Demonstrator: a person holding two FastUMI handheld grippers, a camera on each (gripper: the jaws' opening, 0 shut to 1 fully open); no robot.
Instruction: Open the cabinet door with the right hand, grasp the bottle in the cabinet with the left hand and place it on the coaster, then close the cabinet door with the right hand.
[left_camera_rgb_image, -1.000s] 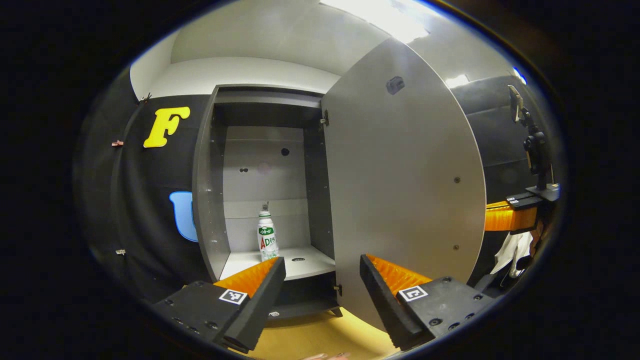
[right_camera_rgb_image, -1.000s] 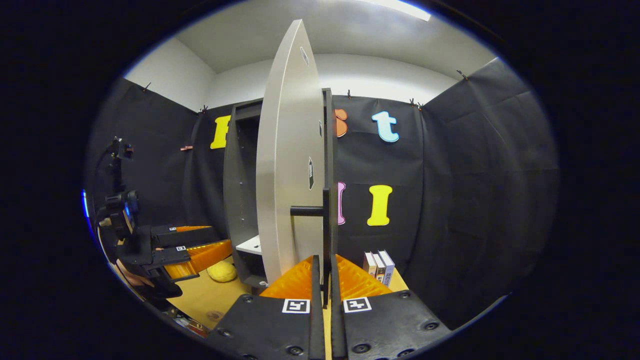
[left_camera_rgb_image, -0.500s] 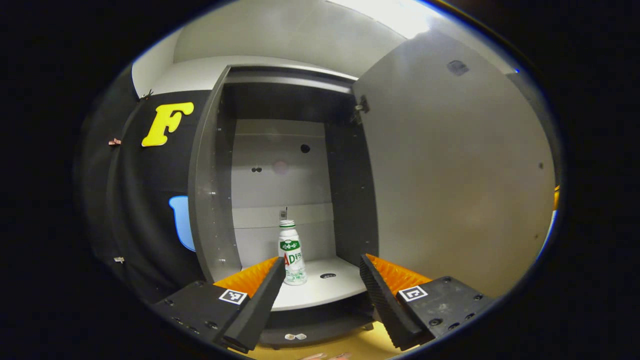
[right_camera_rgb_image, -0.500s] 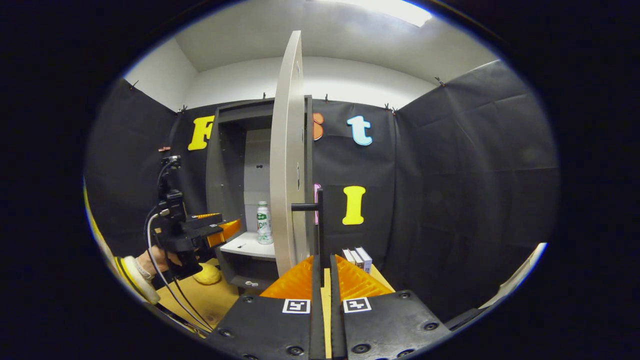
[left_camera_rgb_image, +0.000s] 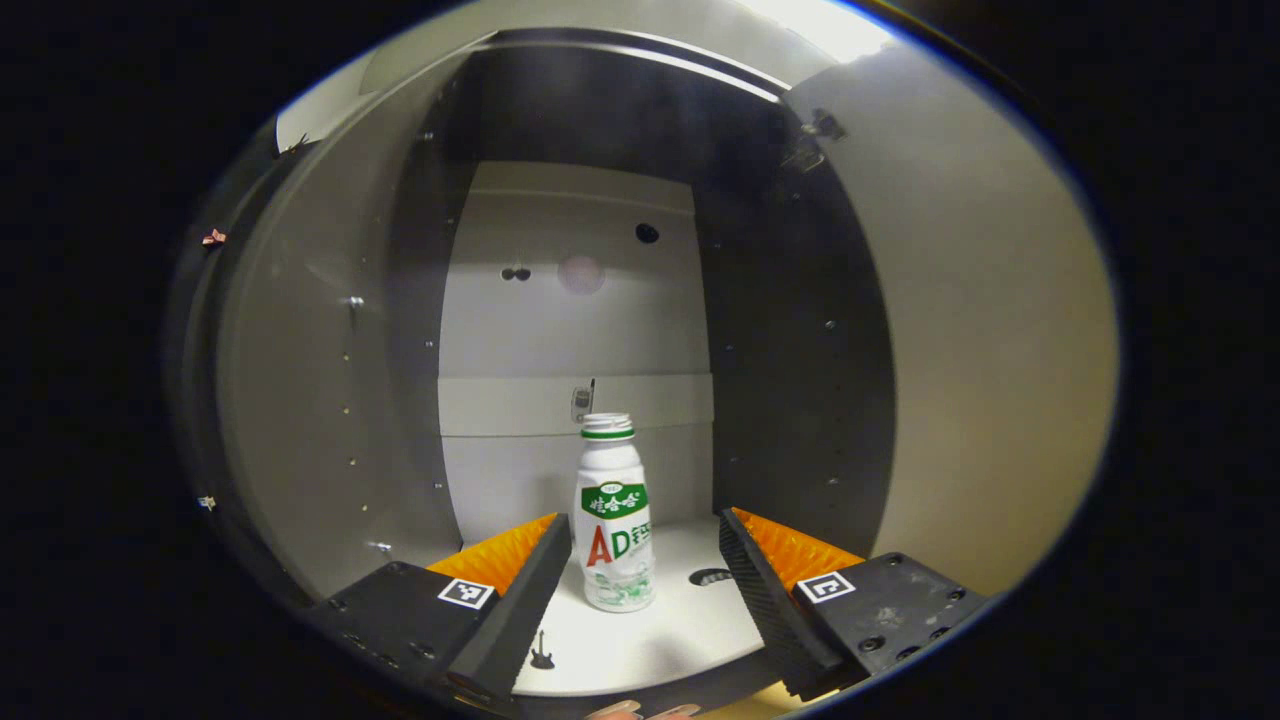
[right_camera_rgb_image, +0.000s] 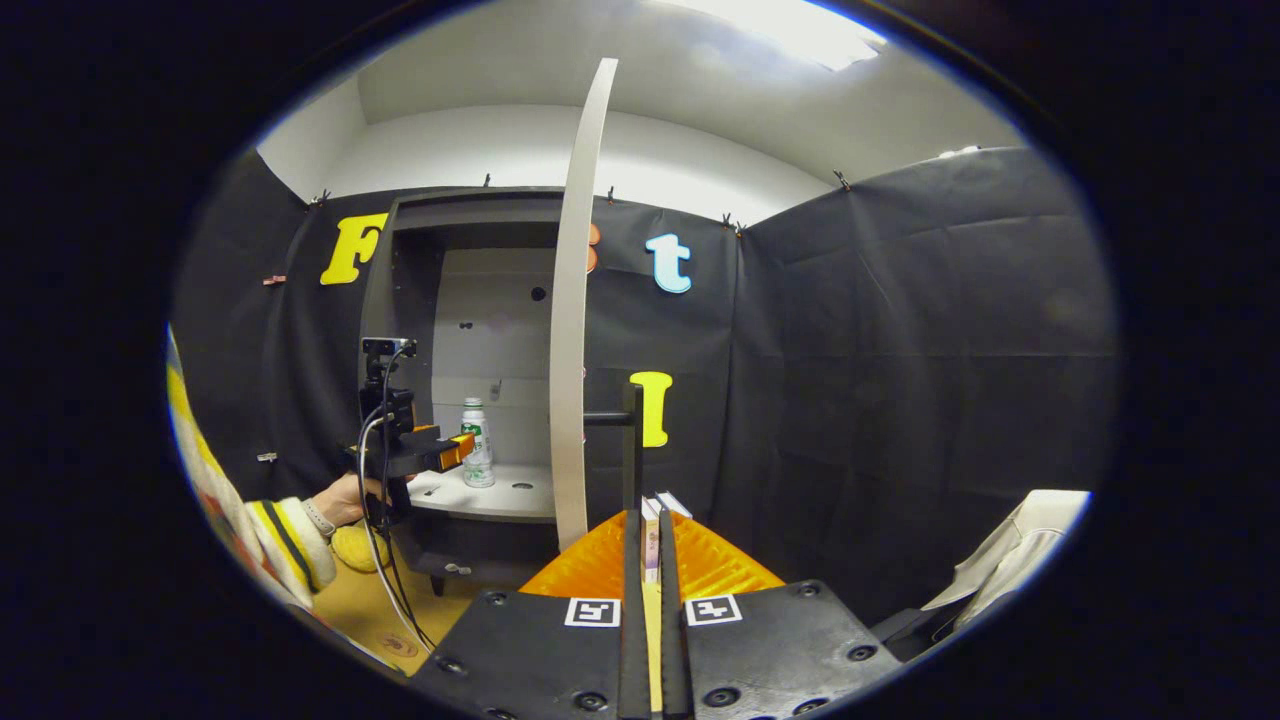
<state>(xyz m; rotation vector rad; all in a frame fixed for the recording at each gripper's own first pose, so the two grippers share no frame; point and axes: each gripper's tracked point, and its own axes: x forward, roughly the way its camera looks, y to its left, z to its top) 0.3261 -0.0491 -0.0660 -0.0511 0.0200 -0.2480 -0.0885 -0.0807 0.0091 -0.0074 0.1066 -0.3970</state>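
White plastic bottle (left_camera_rgb_image: 613, 520) with a green band stands upright on the pale shelf (left_camera_rgb_image: 660, 640) inside the cabinet (right_camera_rgb_image: 400, 300). It sits between the fingers of the left gripper (left_camera_rgb_image: 645, 590), which is spread wide and not touching it. The bottle looks small and light. Its sides look smooth, so it may slip. A good place to hold looks like the fat middle part, not the thin neck. To the right, the cabinet door (right_camera_rgb_image: 570, 330) stands wide open. The right gripper (right_camera_rgb_image: 647, 610) is squeezed tight on the black door handle (right_camera_rgb_image: 630, 440).
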